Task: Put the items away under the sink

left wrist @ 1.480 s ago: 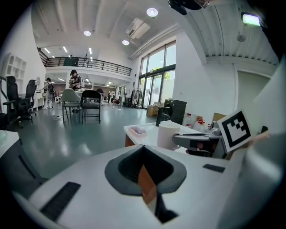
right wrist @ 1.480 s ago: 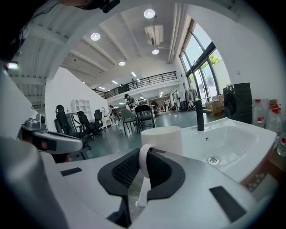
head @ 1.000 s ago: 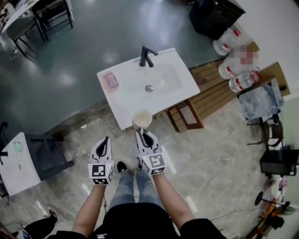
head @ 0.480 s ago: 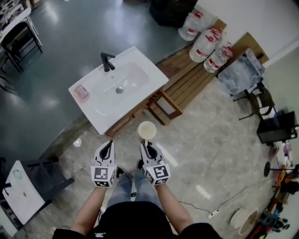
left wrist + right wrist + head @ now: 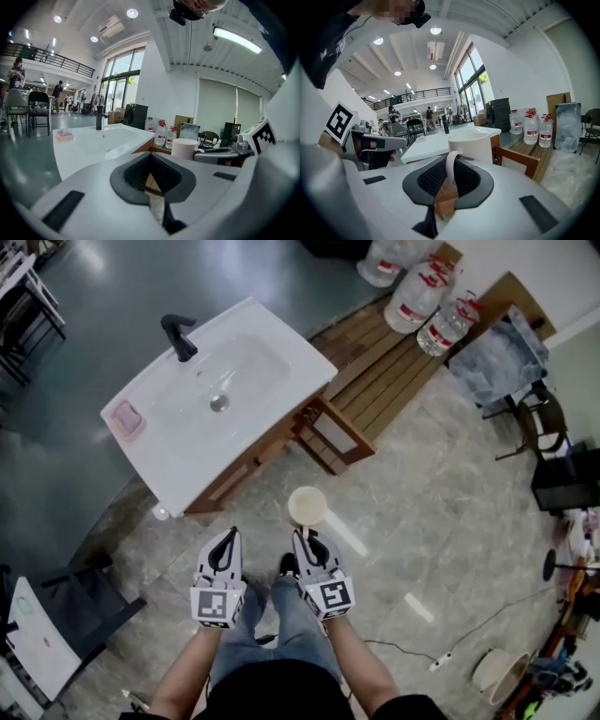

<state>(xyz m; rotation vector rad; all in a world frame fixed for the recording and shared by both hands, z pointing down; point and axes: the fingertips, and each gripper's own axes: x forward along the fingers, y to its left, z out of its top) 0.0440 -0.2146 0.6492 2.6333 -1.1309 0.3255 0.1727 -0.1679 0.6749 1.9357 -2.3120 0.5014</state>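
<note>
The white sink counter (image 5: 305,371) now sits higher and further left in the head view than a second ago, so the person has stepped back and to the right of it. Below its front right corner a wooden-framed door (image 5: 335,435) stands open (probably the way in under the sink, though the inside is not visible).

The mug (image 5: 307,506), which was over the counter's front edge a second ago, now hangs over the floor, clear of the front edge and just ahead of the open door. The right gripper (image 5: 311,542) holds it, its fingers (image 5: 423,182) clamped on the mug's handle with the cup upright beyond them.

The left gripper (image 5: 225,545) keeps its place beside the right one, its fingers (image 5: 136,176) pressed together with nothing between them.

Judging from this, the mug has left the counter and is on its way down to the cupboard; stowing it is not yet done.
</note>
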